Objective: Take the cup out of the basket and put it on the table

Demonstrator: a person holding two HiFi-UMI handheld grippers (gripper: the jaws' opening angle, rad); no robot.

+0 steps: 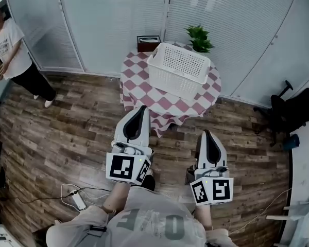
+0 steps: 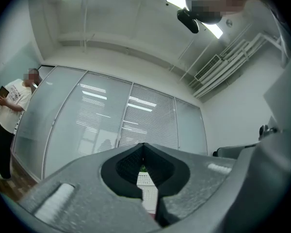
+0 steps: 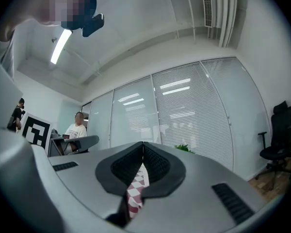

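A white perforated basket [image 1: 177, 68] stands on a small round table [image 1: 139, 86] covered with a red-and-white checked cloth. No cup shows; the basket's inside is hidden from here. My left gripper [image 1: 140, 109] is held in the air just short of the table's near edge, jaws shut and empty. My right gripper [image 1: 206, 134] hangs lower and to the right, also shut on nothing. In the left gripper view the left gripper [image 2: 143, 145] has closed tips, and the basket [image 2: 145, 181] peeks through the gap behind them. In the right gripper view the right gripper [image 3: 143, 143] is closed, with checked cloth [image 3: 136, 191] beyond.
A green plant [image 1: 199, 37] and a brown tissue box [image 1: 148, 42] sit at the table's far side. A person [image 1: 10, 50] stands at the far left by the glass wall. A black office chair [image 1: 288, 112] is at the right. A power strip [image 1: 77, 199] lies on the wooden floor.
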